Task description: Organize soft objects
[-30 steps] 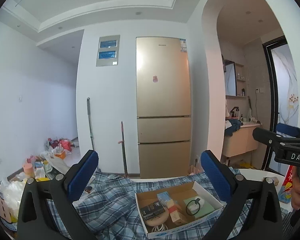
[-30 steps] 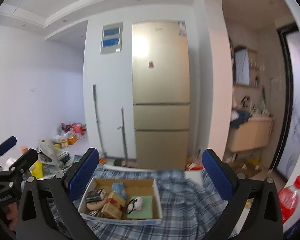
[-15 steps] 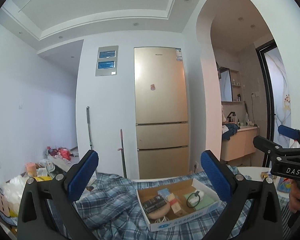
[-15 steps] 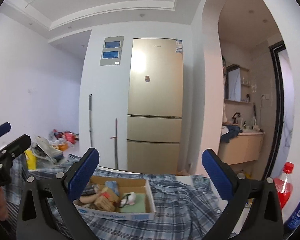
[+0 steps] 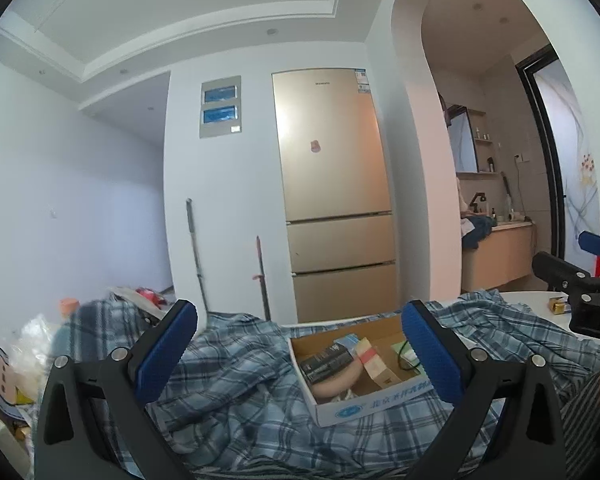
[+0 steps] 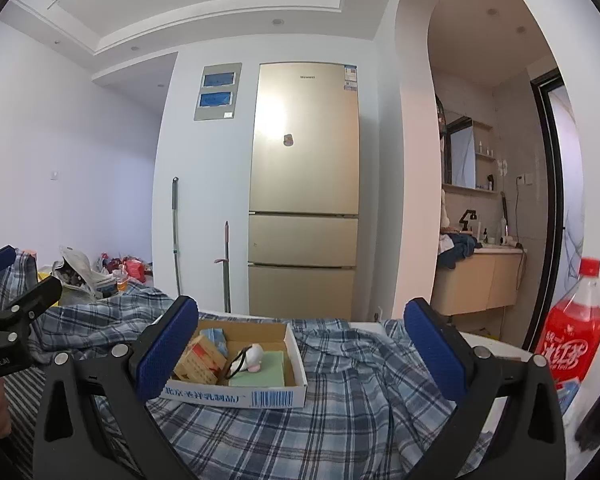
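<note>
**Here: both hand-held grippers spread above the plaid cloth**

The left hand-held gripper (image 5: pixel 299 340) and right hand-held gripper (image 6: pixel 301 338) hover with fingers wide apart, holding nothing. The rumpled plaid cloth (image 6: pixel 340 412) covers the worktop (image 5: pixel 540 300); a cardboard box (image 6: pixel 236 396) sits on it at 12 o'clock, a red bottle (image 6: pixel 572 332) at 3.

Bright, even daylight; glare on the fridge (image 6: pixel 304 152); fisheye-bent edges, dark corners.

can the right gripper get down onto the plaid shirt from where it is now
Probably yes. The right gripper is open and empty, and the plaid shirt lies spread just below and ahead of it. Only the cardboard box, resting on the shirt's left part, covers some cloth.
</note>
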